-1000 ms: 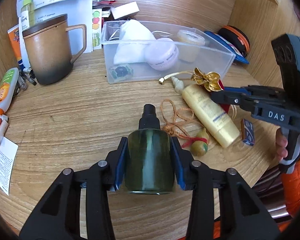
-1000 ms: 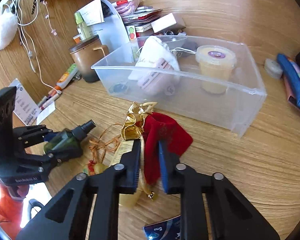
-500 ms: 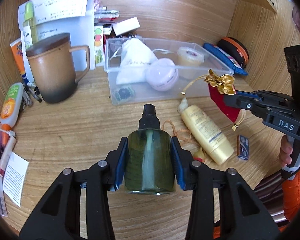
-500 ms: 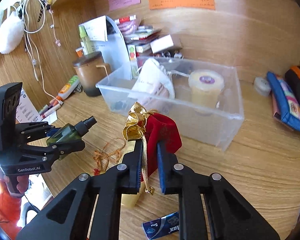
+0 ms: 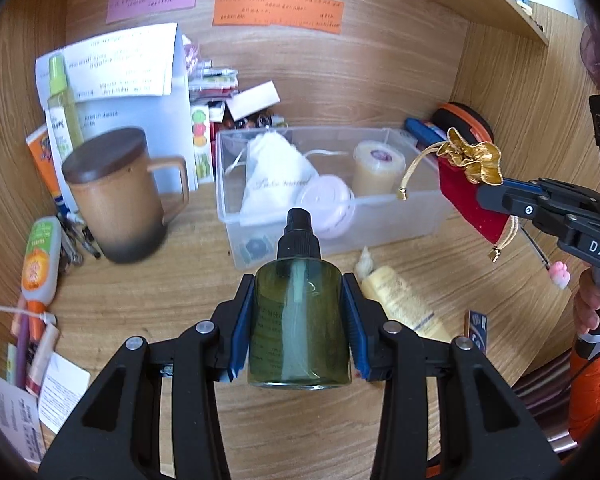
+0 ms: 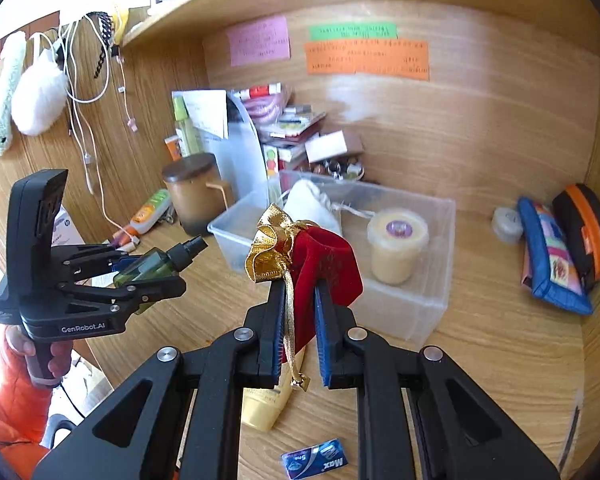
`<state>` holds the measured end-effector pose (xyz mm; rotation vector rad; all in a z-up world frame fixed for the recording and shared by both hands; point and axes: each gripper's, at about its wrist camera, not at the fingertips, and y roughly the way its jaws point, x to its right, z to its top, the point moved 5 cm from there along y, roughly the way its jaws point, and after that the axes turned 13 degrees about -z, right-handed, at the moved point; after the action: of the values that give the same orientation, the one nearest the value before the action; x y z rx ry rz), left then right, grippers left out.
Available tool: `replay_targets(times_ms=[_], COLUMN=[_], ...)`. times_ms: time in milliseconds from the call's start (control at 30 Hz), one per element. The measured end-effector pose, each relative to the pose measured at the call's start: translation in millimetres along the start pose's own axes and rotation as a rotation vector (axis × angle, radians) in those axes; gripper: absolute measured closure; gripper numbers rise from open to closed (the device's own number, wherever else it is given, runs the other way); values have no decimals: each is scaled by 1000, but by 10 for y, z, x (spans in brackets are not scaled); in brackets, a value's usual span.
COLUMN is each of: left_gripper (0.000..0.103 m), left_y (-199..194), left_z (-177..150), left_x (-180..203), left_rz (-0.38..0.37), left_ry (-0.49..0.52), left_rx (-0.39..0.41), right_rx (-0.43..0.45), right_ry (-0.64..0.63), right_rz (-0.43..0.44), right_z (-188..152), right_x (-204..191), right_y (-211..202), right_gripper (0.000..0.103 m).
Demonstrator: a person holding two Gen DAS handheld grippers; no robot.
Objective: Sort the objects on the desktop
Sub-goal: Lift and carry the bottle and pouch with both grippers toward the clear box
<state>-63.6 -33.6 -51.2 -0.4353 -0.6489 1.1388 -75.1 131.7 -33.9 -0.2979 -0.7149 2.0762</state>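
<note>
My left gripper (image 5: 299, 322) is shut on a dark green spray bottle (image 5: 298, 332) with a black nozzle, held above the wooden desk; the same bottle (image 6: 152, 266) shows at left in the right wrist view. My right gripper (image 6: 298, 300) is shut on a red velvet pouch (image 6: 326, 264) with a gold ruffled top and gold cord. That pouch (image 5: 470, 200) hangs in the air at the right of the left wrist view. A clear plastic bin (image 5: 380, 222) behind both holds a white cloth bag, a pink jar and a yellow-cream jar (image 6: 396, 248).
A brown lidded mug (image 5: 116, 200) stands left of the bin. A yellow tube (image 5: 404, 306) and a small blue packet (image 6: 314, 460) lie on the desk below the grippers. Pouches (image 6: 552, 252) lean at the right wall. Papers, bottles and pens crowd the left side.
Both grippers have risen from the desk, carrying the bottle and the red pouch upward. The bin and the yellow tube now sit lower and farther in both views.
</note>
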Motion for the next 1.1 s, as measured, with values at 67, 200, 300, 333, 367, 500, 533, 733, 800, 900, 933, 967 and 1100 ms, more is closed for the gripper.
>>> replay_targets(times_ms=[67, 200, 300, 333, 367, 500, 533, 733, 800, 900, 933, 967, 1100], left_gripper=[62, 62, 62, 62, 62, 62, 62, 62, 62, 62, 62, 62, 62], left_y=[-3, -22, -29, -29, -30, -12, -5, 81, 137, 209, 235, 257, 367], left_z=[55, 161, 270, 307, 350, 505, 530, 716, 778, 851, 878, 900, 981], left_x=[-1, 5, 5, 5, 8, 0, -2, -44, -70, -114, -134, -156, -244], left_rz=[0, 8, 23, 29, 33, 47, 48, 55, 55, 50, 47, 43, 20], left_ry=[6, 19, 28, 33, 38, 52, 56, 68, 69, 69, 66, 61, 33], left_rx=[5, 18, 27, 30, 32, 39, 39, 37, 33, 31, 31, 31, 26], right_rx=[19, 58, 68, 69, 70, 74, 76, 87, 88, 84, 82, 80, 71], right_ry=[-6, -21, -21, -19, -18, -6, -6, -3, 3, 7, 7, 7, 8], right_rz=[-7, -26, -31, -34, -31, -33, -34, -41, -38, -35, -34, -33, -25], right_z=[65, 205, 281, 311, 333, 427, 447, 564, 611, 662, 679, 693, 764], right_x=[13, 34, 64, 80, 92, 146, 156, 196, 212, 226, 229, 232, 233], right_y=[-45, -122, -117, -103, -90, -28, -14, 49, 92, 158, 186, 209, 327], right_gripper=[91, 91, 91, 91, 91, 91, 91, 90, 90, 90, 90, 90, 90])
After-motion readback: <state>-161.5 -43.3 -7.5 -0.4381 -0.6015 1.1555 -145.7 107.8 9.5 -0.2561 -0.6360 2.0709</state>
